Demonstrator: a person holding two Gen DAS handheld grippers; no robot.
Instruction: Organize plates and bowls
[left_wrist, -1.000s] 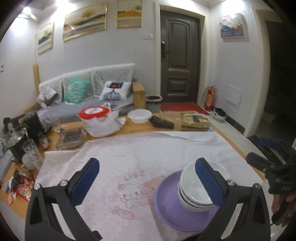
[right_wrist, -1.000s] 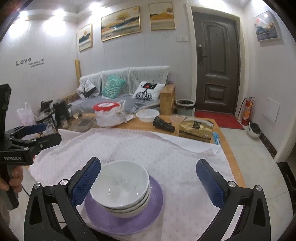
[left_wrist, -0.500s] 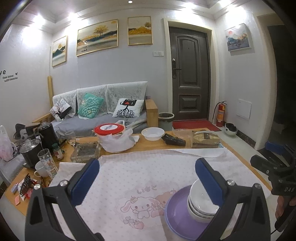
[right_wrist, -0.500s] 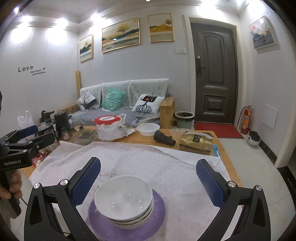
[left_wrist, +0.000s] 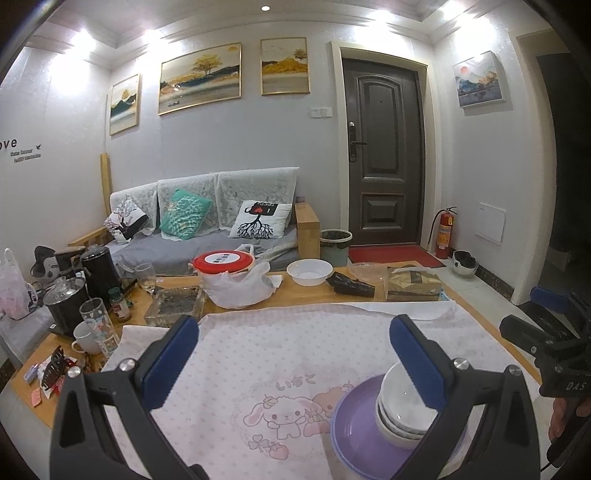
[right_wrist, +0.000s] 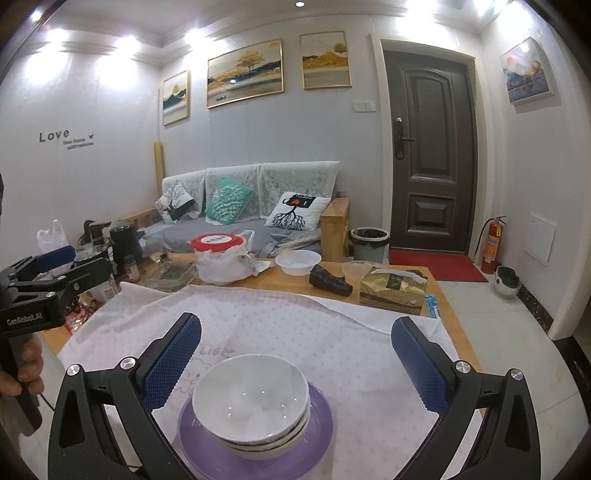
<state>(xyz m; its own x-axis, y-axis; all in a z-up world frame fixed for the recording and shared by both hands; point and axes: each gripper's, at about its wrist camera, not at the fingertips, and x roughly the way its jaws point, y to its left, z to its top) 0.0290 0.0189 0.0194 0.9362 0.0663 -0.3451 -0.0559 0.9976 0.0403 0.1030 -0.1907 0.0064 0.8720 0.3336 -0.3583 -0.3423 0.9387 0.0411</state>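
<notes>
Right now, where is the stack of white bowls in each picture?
Left wrist view: the stack of white bowls sits low right on the purple plate, partly behind the left gripper's right finger.
Right wrist view: it sits bottom centre, on the plate, between the open fingers of the right gripper.
Shared landmark: the red-lidded container at the table's far side.

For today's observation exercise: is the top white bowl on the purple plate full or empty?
Empty. The top white bowl shows a bare glossy inside with only light reflections; it sits nested upright in the stack on the purple plate.
</notes>
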